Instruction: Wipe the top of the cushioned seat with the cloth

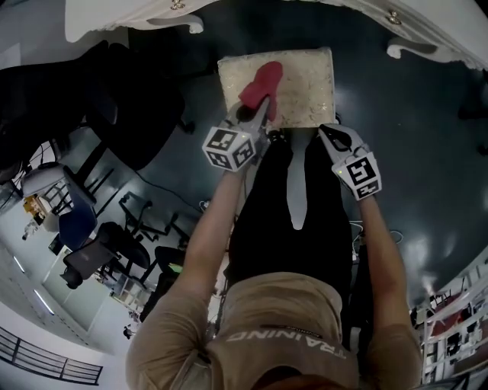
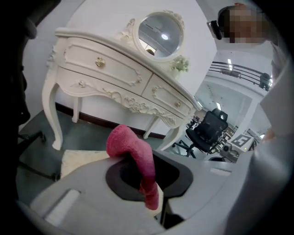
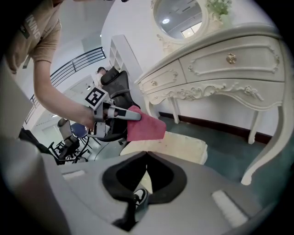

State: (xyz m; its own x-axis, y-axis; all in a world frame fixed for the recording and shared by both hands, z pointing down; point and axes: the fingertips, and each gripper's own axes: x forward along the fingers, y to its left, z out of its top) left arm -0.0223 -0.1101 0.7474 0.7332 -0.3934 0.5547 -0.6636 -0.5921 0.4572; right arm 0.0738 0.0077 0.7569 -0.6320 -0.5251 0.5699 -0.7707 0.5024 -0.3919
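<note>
Head view, upper centre: the cushioned seat [image 1: 301, 84] with the red cloth [image 1: 261, 85] over its left half, clamped in the left gripper [image 1: 261, 109]. The right gripper [image 1: 329, 133], jaws closed on nothing, sits at the seat's lower right corner. Whether the cloth presses the cushion or hangs just above it is unclear. Wiping appears barely begun, with the right half uncovered. Open floor flanks the seat; the dressing table [image 1: 114, 19] borders its far edge.

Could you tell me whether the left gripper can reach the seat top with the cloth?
Probably yes: the left gripper holds the cloth over the cushioned seat, whose top looks bare.
</note>
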